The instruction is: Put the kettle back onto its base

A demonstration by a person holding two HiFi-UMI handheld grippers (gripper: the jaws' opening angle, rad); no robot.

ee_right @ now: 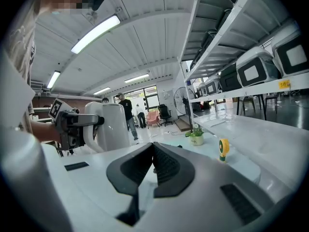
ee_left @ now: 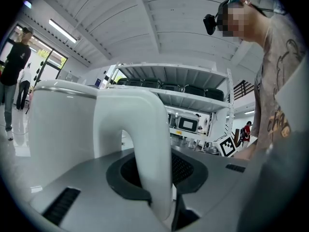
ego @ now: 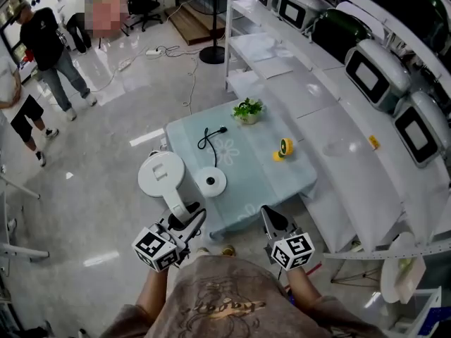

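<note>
A white kettle [ego: 159, 174] hangs in the air just left of the small table [ego: 261, 178], with my left gripper [ego: 186, 222] shut on its curved handle [ee_left: 146, 144]. In the left gripper view the kettle body [ee_left: 60, 129] fills the left side. The round white base [ego: 211, 182] lies on the table's near left part, its black cord [ego: 206, 139] trailing to the far side. My right gripper [ego: 272, 221] is at the table's near edge, jaws shut with nothing in them [ee_right: 153, 166]. The right gripper view shows the kettle [ee_right: 112, 125] off to its left.
A small potted plant [ego: 248, 110] stands at the table's far edge and a yellow roll [ego: 284, 148] near its right side. White shelving with appliances [ego: 366, 76] runs along the right. Two people [ego: 42, 48] stand far left on the glossy floor.
</note>
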